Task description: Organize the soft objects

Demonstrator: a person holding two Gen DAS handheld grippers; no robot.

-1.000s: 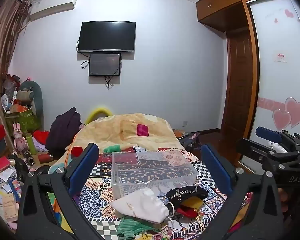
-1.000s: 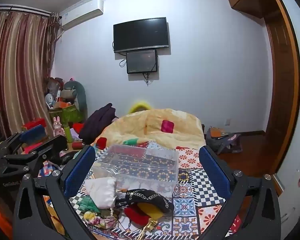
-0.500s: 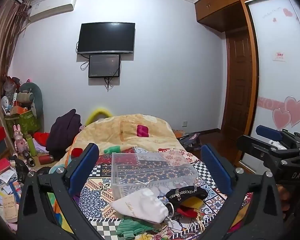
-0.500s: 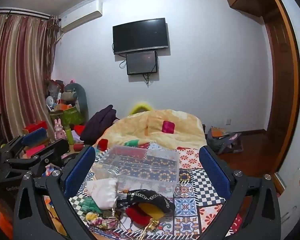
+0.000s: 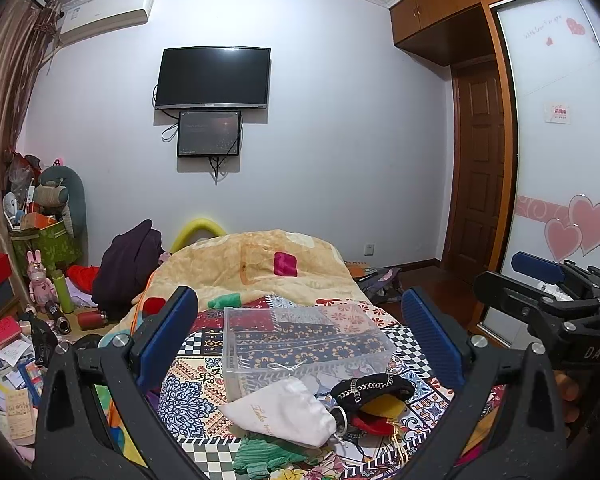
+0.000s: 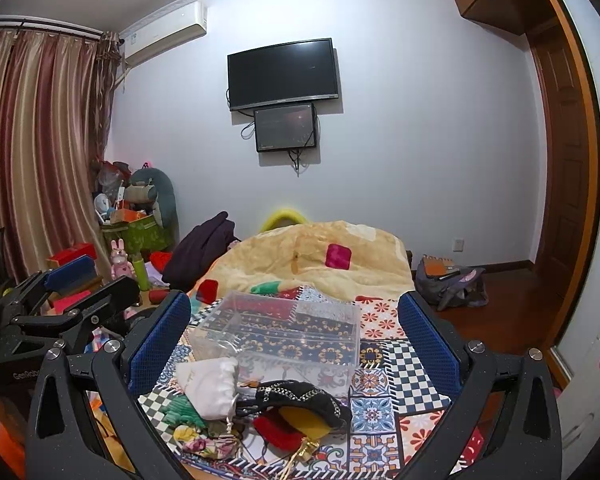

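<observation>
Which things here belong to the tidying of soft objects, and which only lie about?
For the job:
- clear plastic box, nothing in it
- white drawstring pouch
- black chain-trimmed bag
- green knit piece
- floral pouch
- red and yellow soft pieces

Only lying about:
- wall TV
- yellow quilt
- dark jacket
- backpack on the floor

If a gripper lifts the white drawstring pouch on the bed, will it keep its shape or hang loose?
The white drawstring pouch would probably sag: its cloth lies wrinkled and slumped. It looks light, showing no hard bulge. Its loose cord might catch the black chain-trimmed hat beside it.
</observation>
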